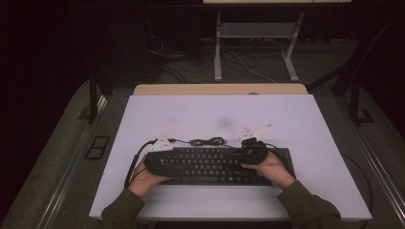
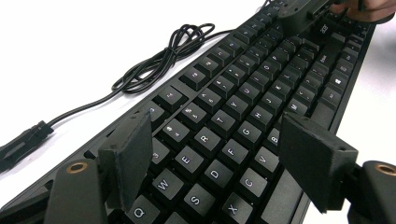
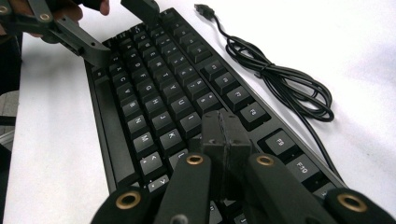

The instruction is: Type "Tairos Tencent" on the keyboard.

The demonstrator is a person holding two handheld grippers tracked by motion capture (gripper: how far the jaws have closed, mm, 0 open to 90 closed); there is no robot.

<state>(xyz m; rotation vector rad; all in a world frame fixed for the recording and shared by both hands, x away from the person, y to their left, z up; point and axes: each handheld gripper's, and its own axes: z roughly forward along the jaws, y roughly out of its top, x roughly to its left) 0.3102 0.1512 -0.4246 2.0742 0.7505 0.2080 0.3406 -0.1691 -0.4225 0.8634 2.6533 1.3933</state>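
Partly hidden: keyboard [image 1: 210,164] under right gripper [image 3: 226,128].

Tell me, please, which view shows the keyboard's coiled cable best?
The right gripper view: the cable shows whole, from plug to coil, on the white table. The left gripper view shows its coil smaller, plug end cropped; the high view shows a small dark tangle.

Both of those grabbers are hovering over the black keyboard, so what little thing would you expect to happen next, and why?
Probably the right gripper dips a little to press a key on the keyboard. Its fingers are shut together into one blunt tip, poised just above the keys near the K and the function row. The left gripper is open, with its fingers over the Q-to-V keys and gripping nothing, so it looks set to wait.
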